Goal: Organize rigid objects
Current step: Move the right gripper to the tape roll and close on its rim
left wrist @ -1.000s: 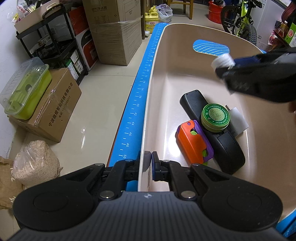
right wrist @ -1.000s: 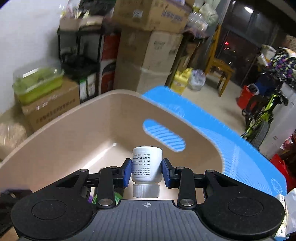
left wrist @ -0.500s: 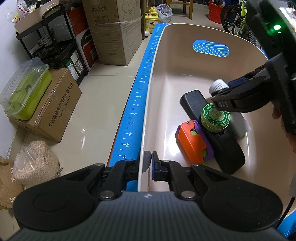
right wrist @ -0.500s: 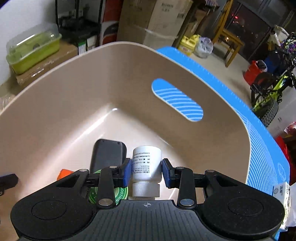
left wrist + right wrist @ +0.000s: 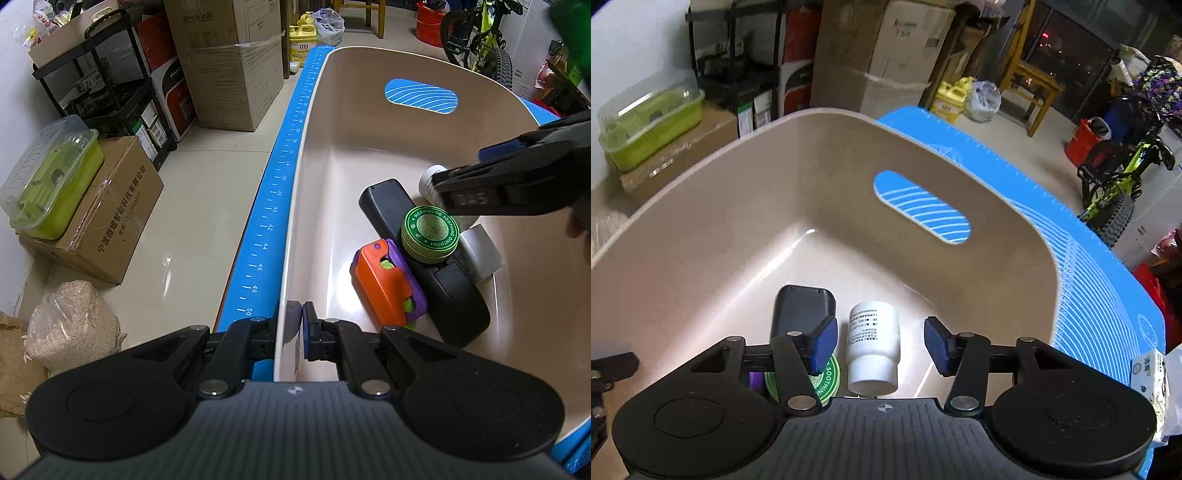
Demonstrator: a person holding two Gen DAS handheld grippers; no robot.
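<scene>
The left tongs [image 5: 295, 314] stay clamped on the beige tub's [image 5: 317, 110] near rim at 6 o'clock. The right tongs [image 5: 879, 341] have just been opening, pads clear of the white pill bottle [image 5: 873, 343] between them, which lies on the tub floor beside the black remote [image 5: 803, 306].

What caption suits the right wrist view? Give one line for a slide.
Right gripper, jaws just opening, releases white bottle into beige bin beside black remote.

Two close wrist views down into one shared beige bin [image 5: 314, 155]
</scene>
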